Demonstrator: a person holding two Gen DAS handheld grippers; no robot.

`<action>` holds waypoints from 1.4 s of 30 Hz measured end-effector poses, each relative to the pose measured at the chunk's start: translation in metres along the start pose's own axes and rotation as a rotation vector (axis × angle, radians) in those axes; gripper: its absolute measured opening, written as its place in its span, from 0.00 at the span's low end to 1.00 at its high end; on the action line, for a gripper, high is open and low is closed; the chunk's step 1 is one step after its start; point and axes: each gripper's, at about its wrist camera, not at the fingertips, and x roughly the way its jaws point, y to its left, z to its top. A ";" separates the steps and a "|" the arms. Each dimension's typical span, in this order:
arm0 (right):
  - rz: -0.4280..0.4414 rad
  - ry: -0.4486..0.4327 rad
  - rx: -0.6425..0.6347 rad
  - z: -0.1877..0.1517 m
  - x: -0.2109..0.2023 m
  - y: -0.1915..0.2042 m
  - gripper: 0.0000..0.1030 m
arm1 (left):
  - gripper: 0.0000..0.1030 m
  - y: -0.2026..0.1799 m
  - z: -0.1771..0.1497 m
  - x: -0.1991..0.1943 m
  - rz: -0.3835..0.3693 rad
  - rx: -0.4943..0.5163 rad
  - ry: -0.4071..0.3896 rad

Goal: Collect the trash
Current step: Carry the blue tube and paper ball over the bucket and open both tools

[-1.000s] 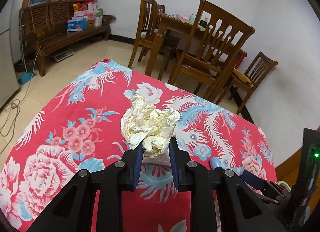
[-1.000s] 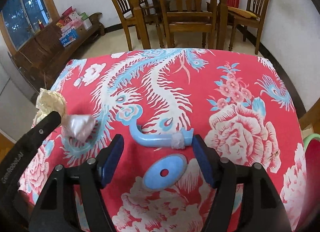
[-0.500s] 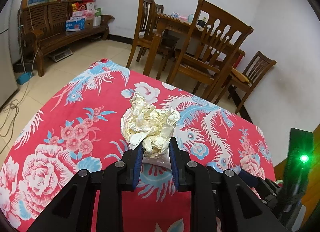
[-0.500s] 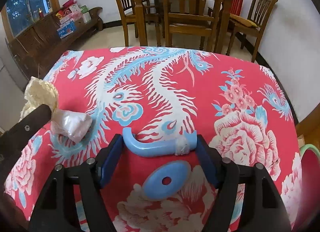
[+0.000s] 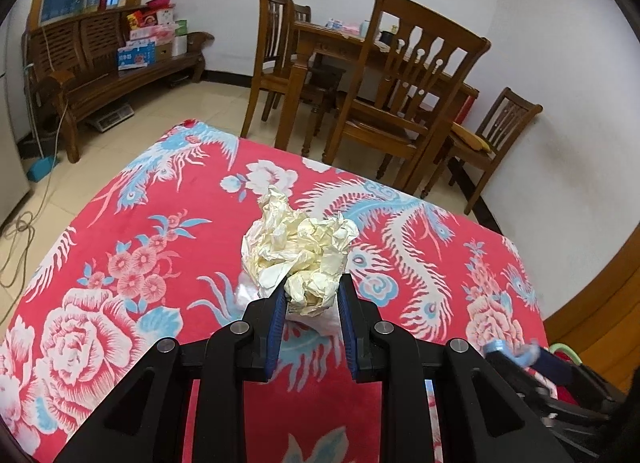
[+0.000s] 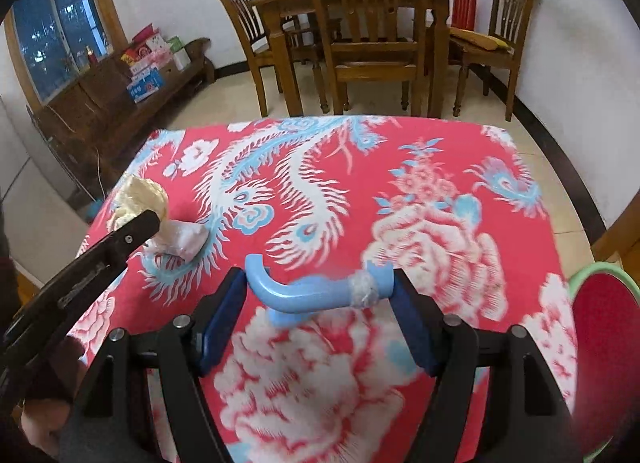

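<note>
My left gripper (image 5: pixel 311 295) is shut on a crumpled cream paper wad (image 5: pixel 298 249) with a clear plastic wrapper under it, held over the red flowered tablecloth (image 5: pixel 160 223). The wad also shows at the left of the right wrist view (image 6: pixel 140 195), with the wrapper (image 6: pixel 180 239) below it. My right gripper (image 6: pixel 318 287) is shut on a curved light-blue plastic hook (image 6: pixel 316 291) with tape around one end, lifted above the cloth. The hook shows blurred at the lower right of the left wrist view (image 5: pixel 514 351).
A green-rimmed bin with a red liner (image 6: pixel 604 319) stands off the table's right edge. Wooden chairs (image 5: pixel 404 103) and a dining table stand beyond the far edge. A wooden bench with boxes (image 5: pixel 120 59) is at the far left.
My right gripper closed on the blue hook and lifted it off the cloth, carrying it to the right; its round base no longer shows. My left gripper keeps holding the paper wad.
</note>
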 end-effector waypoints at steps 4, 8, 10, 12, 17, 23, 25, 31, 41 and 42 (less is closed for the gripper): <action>-0.001 -0.027 0.023 -0.006 -0.023 -0.017 0.71 | 0.25 -0.011 -0.002 -0.008 -0.013 0.027 0.004; -0.005 -0.048 0.047 -0.012 -0.043 -0.033 0.71 | 0.25 -0.026 -0.005 -0.018 -0.032 0.059 0.008; -0.011 -0.058 0.062 -0.016 -0.053 -0.044 0.71 | 0.25 -0.034 -0.006 -0.022 -0.044 0.076 0.010; -0.017 -0.069 0.080 -0.020 -0.063 -0.054 0.71 | 0.25 -0.044 -0.009 -0.028 -0.056 0.095 0.010; -0.036 -0.086 0.118 -0.030 -0.081 -0.079 0.71 | 0.25 -0.068 -0.015 -0.040 -0.090 0.134 0.016; -0.065 -0.104 0.177 -0.047 -0.100 -0.111 0.71 | 0.25 -0.096 -0.027 -0.052 -0.131 0.186 0.029; -0.075 -0.109 0.196 -0.052 -0.104 -0.121 0.71 | 0.25 -0.105 -0.031 -0.056 -0.143 0.206 0.034; -0.114 -0.114 0.261 -0.072 -0.117 -0.152 0.71 | 0.25 -0.133 -0.046 -0.065 -0.187 0.257 0.054; -0.182 -0.082 0.355 -0.108 -0.120 -0.202 0.71 | 0.25 -0.182 -0.075 -0.070 -0.288 0.347 0.123; -0.187 -0.075 0.370 -0.112 -0.119 -0.207 0.71 | 0.25 -0.187 -0.078 -0.070 -0.295 0.357 0.129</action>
